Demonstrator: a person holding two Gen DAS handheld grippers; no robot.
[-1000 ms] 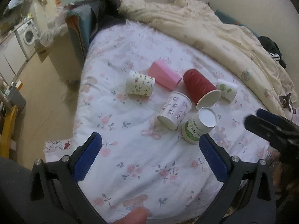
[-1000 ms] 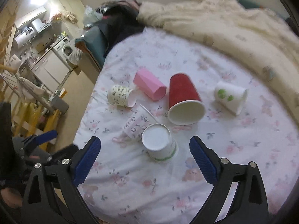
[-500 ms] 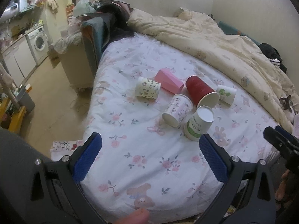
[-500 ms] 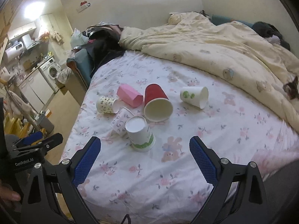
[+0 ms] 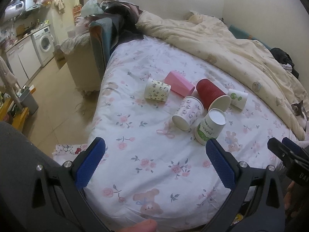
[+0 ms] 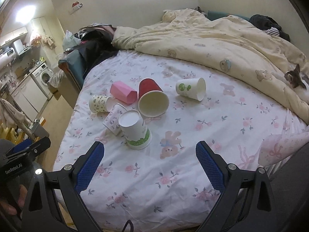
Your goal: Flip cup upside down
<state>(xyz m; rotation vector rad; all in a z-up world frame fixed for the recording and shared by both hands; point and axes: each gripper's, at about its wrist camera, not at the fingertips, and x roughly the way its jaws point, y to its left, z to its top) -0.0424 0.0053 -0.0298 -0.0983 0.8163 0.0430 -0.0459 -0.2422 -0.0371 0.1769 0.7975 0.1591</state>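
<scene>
Six cups lay grouped on a floral sheet (image 6: 173, 174) over a bed. The green-print cup (image 6: 135, 129) stood upside down, mouth on the sheet and white base uppermost, at the near edge of the group; in the left wrist view the same cup (image 5: 210, 125) showed the word "PAPER" on its wall. All places below are given relative to this cup.

Touching it on the side toward the kitchen lay the cat-print cup (image 6: 114, 118), on its side. Just behind it lay the red cup (image 6: 151, 98), on its side, its pale mouth turned toward the cameras. Farther behind, toward the kitchen, lay the pink cup (image 6: 123, 92), and beside that the yellow cup (image 6: 99, 103), both on their sides. Well apart toward the quilt (image 6: 222, 44) lay the white cup (image 6: 190, 89) with a green sprig, also on its side.

The left gripper (image 5: 155, 165) was spread wide, nothing between its blue pads (image 5: 89, 164), and hung in front of the cup, apart from it. The right gripper (image 6: 149, 166) was likewise spread wide and held nothing, also in front of the cup and clear of it.

A cat (image 6: 295, 79) rested at the quilt's far edge. A washer (image 5: 43, 43) stood in the kitchen beyond the bed.
</scene>
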